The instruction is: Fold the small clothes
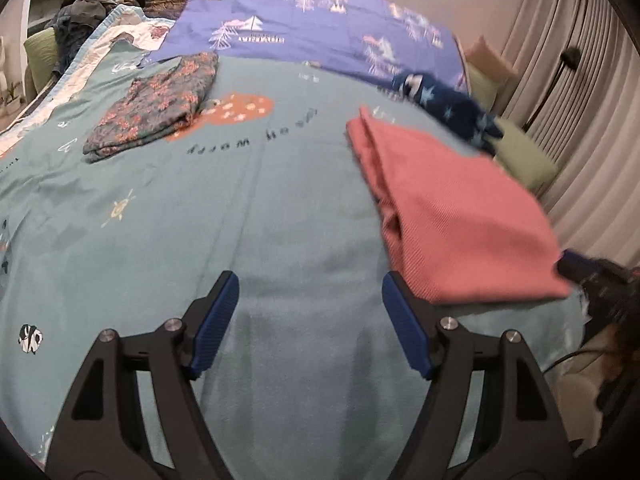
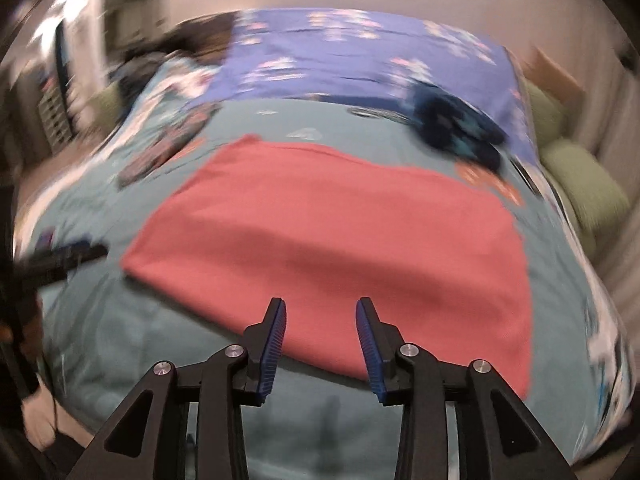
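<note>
Left tool (image 1: pixel 310 320): black arms with blue ribbed pads, spread wide, nothing between them; it hangs over bare bedcover at the near edge.
Right tool (image 2: pixel 321 336): same build, pads part-way apart and gripping nothing; the near edge of the pink cloth shows in the gap below them. Whether the pads touch it I cannot tell.
Folded pink ribbed garment (image 2: pixel 328 236): lies flat on the bed, near and right of centre in the left wrist view (image 1: pixel 452 208), just beside the left tool's right pad.
Floral grey-blue folded garment (image 1: pixel 154 106): farther off, to the left, well apart from the pink one.
Dark navy star-print garment (image 1: pixel 448 108): crumpled at the far right, just beyond the pink garment's far corner.
Teal printed bedcover (image 1: pixel 240 208): carries all three pieces.
Purple tree-print sheet (image 1: pixel 320 28): spread across the far end of the bed.
Pale pleated curtain (image 1: pixel 592 100): along the right side.
Right wrist view: blurred throughout.
</note>
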